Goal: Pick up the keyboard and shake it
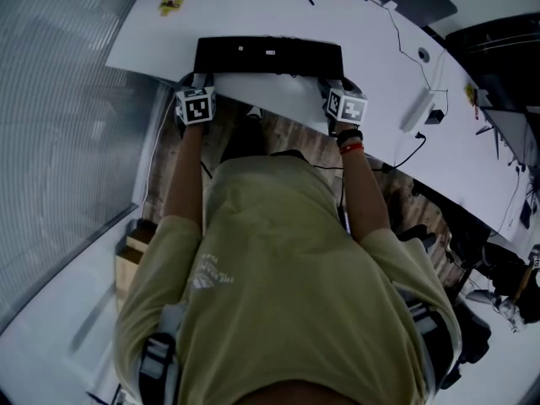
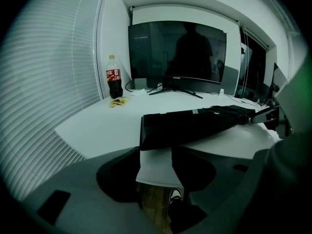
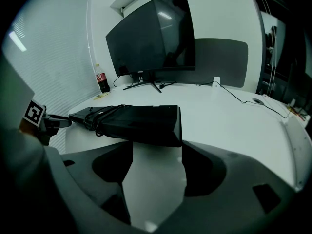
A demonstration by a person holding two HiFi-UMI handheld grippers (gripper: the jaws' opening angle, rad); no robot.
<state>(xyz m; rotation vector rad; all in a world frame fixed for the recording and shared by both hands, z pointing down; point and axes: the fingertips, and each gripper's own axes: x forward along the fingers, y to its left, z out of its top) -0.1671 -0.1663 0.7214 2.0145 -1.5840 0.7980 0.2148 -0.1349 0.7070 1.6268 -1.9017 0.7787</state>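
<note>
A black keyboard (image 1: 268,57) hangs just over the near edge of the white desk (image 1: 380,66), tilted so its flat side with small white labels faces up. My left gripper (image 1: 197,81) grips its left end and my right gripper (image 1: 331,83) its right end. In the left gripper view the keyboard's end (image 2: 161,130) sits between the jaw tips of the left gripper (image 2: 157,147). In the right gripper view the right gripper (image 3: 157,143) is shut on the keyboard's other end (image 3: 161,126). A bundled cable (image 3: 100,116) lies along the keyboard.
A dark monitor (image 2: 178,57) stands at the back of the desk, with a cola bottle (image 2: 114,83) and a yellow wrapper (image 2: 118,101) to its left. Window blinds (image 1: 59,133) run along the left. Cables (image 1: 405,40) and small devices lie to the right.
</note>
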